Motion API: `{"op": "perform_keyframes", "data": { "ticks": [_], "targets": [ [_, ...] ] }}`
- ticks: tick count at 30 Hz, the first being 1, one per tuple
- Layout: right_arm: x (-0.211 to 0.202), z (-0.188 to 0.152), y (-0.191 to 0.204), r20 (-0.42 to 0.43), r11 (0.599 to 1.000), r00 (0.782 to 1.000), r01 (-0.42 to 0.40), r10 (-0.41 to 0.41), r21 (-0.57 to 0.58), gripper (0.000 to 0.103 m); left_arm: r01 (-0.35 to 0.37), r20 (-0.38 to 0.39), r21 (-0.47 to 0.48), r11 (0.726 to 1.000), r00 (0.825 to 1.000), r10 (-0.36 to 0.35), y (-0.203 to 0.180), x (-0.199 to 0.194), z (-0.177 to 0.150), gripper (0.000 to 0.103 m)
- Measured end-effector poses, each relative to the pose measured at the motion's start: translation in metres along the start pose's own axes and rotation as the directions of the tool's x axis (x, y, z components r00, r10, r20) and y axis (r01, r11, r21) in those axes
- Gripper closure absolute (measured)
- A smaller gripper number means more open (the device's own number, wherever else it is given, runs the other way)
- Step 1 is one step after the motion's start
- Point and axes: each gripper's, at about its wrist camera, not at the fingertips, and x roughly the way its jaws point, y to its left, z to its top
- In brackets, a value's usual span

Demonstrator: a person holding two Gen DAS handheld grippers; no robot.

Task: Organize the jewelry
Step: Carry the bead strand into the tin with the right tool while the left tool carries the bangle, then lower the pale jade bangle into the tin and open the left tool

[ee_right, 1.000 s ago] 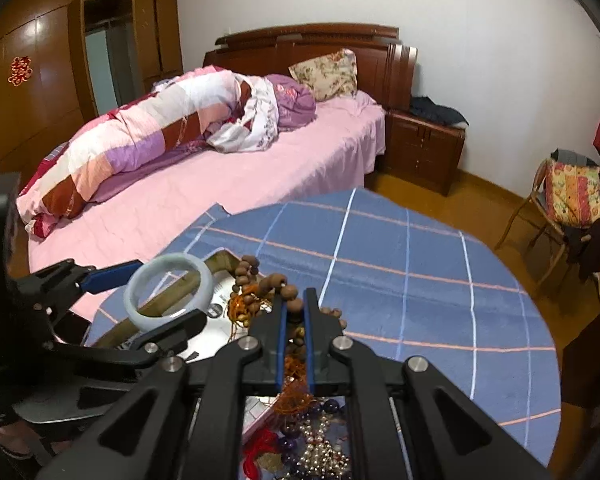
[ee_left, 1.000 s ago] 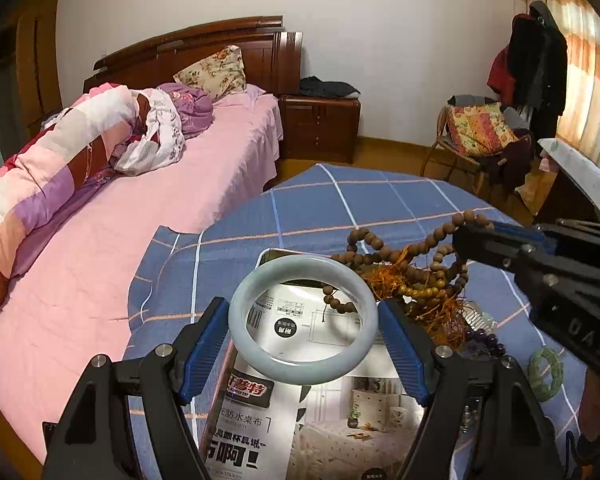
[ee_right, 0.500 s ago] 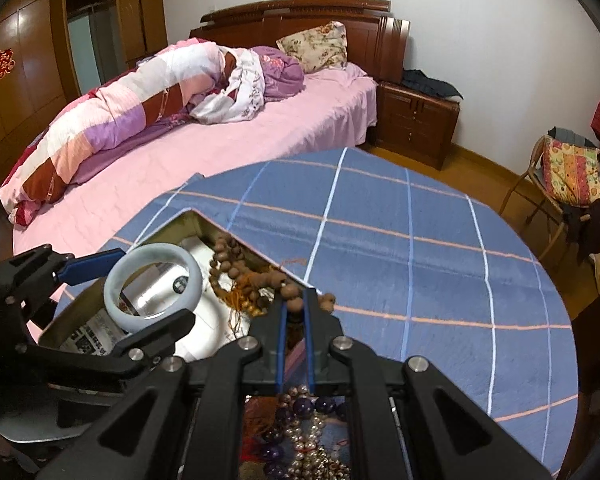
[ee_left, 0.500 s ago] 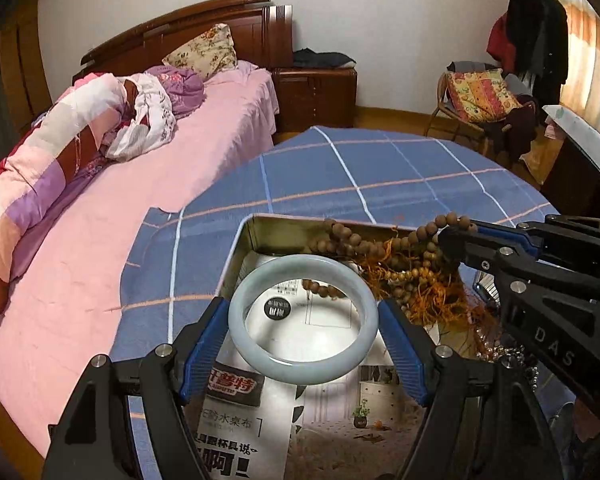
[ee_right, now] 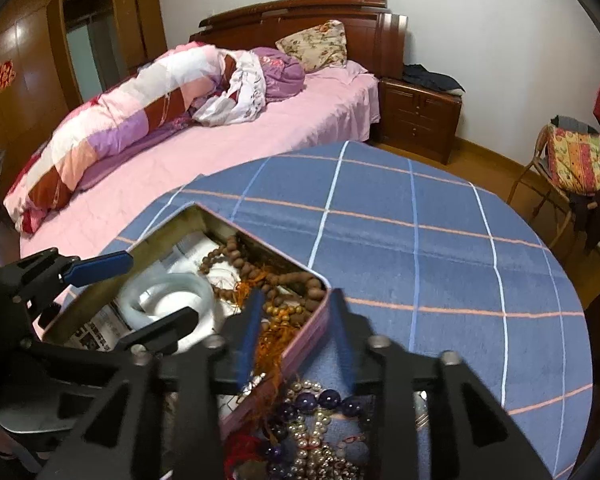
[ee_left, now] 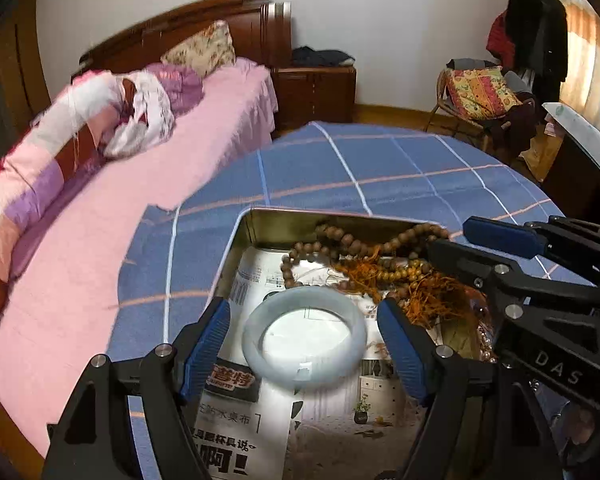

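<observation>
We are looking down at a round table [ee_right: 440, 248] covered in a blue checked cloth, with a pink bed [ee_right: 260, 136] beyond it. An open metal tin [ee_left: 256, 224] is sitting on the table, lined with printed paper [ee_left: 236, 420].

Our left gripper [ee_left: 304, 330] is hanging over the tin with its jaws spread wide. A pale jade bangle [ee_left: 304, 336] is lying flat on the paper between the blue pads [ee_left: 208, 340], and a narrow gap is showing on each side of it, so the pads are not pressing on it. In the right wrist view the bangle [ee_right: 168, 296] is blurred, but it is sitting inside the tin [ee_right: 304, 344], near the left gripper's [ee_right: 140, 292] lower finger.

Our right gripper [ee_right: 296, 336] has just been opening its jaws and is now standing partly open. Its two fingers are straddling the near wall of the tin, one over the inside and one over the cloth outside. A string of brown wooden beads [ee_right: 284, 280] with an orange tassel [ee_right: 272, 340] is lying heaped in the tin's corner below and ahead of the inner finger; we cannot tell whether that finger is touching the tassel. Nothing is clamped between the pads.

Just outside the tin, at the bottom of the right wrist view, a pile of purple and silver beads [ee_right: 320, 432] is resting on the cloth.
</observation>
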Motion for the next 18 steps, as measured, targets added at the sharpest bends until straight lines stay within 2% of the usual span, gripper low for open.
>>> {"op": "perform_keyframes", "data": {
  "ticks": [3, 7, 13, 18],
  "targets": [
    [-0.007, 0.001, -0.004, 0.014, 1.0, 1.0, -0.003, 0.002, 0.015, 0.057, 0.008, 0.014, -0.014, 1.0, 1.0, -0.008, 0.002, -0.004, 0.001, 0.027],
    [-0.019, 0.0, -0.01, 0.034, 1.0, 0.999, 0.005, -0.006, 0.027, 0.044, 0.016, 0.036, -0.035, 0.999, 0.999, -0.015, 0.003, -0.013, 0.0, 0.027],
    [-0.029, -0.014, -0.019, 0.024, 0.999, 1.0, 0.016, -0.017, 0.034, 0.04, 0.037, 0.074, -0.074, 0.997, 0.997, -0.031, 0.0, -0.032, -0.005, 0.027],
    [-0.042, -0.029, -0.03, 0.015, 0.999, 1.0, 0.02, -0.021, 0.036, 0.037, 0.058, 0.097, -0.069, 0.996, 0.994, -0.052, -0.011, -0.049, -0.016, 0.027]
  ]
}}
